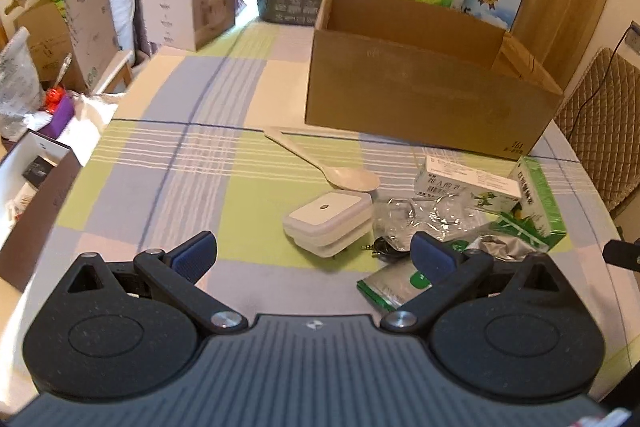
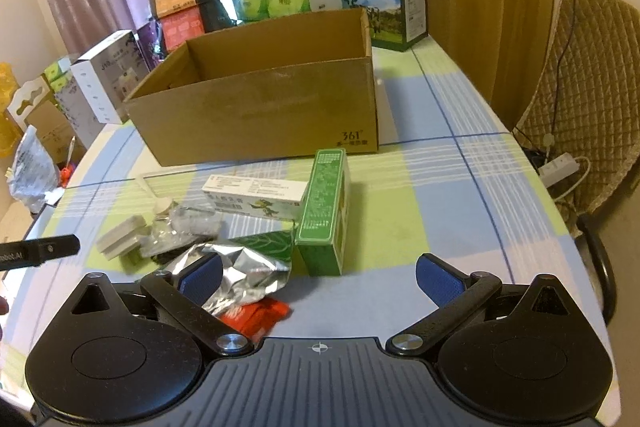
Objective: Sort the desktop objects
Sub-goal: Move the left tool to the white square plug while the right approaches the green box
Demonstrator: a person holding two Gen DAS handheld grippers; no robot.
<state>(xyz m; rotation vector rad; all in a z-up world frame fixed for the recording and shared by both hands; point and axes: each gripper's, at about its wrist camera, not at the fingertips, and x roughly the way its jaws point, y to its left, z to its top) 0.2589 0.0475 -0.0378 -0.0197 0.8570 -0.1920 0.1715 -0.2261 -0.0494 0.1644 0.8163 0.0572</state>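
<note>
Both tongs hang low over the near edge of the counter (image 1: pixel 180 163), spread wide and holding nothing, which reads as the pause before a first pick. The left tongs (image 1: pixel 314 255) face the white plug (image 1: pixel 326 223); the right tongs (image 2: pixel 320 277) face the green box (image 2: pixel 324 215), with the foil bag (image 2: pixel 236 279) lying by their left pad.

The clutter sits in one loose heap toward the near right part of the counter, well short of the carton (image 2: pixel 256 107). That carton stands open-topped past the heap, toward the far edge, so it is probably where the things are meant to go; from these views it looks empty, though its floor is mostly hidden.

The plug is a smooth, rounded white block, hard plastic, easy to pinch across its flat sides. The spoon (image 1: pixel 320 159) is pale, matte, long and thin, lying flat with its bowl just beside the plug; its low profile could make it awkward to lift. The white box (image 2: pixel 256 197) and the green box are crisp cardboard, the green one lying lengthwise toward the carton, the white one touching its side. The foil bag is crinkled and shiny, with no firm edge to grip. A clear wrapper (image 1: pixel 420 219) and a red packet (image 2: pixel 256 315) are limp too. The checked cloth on the counter is flat and soft.
</note>
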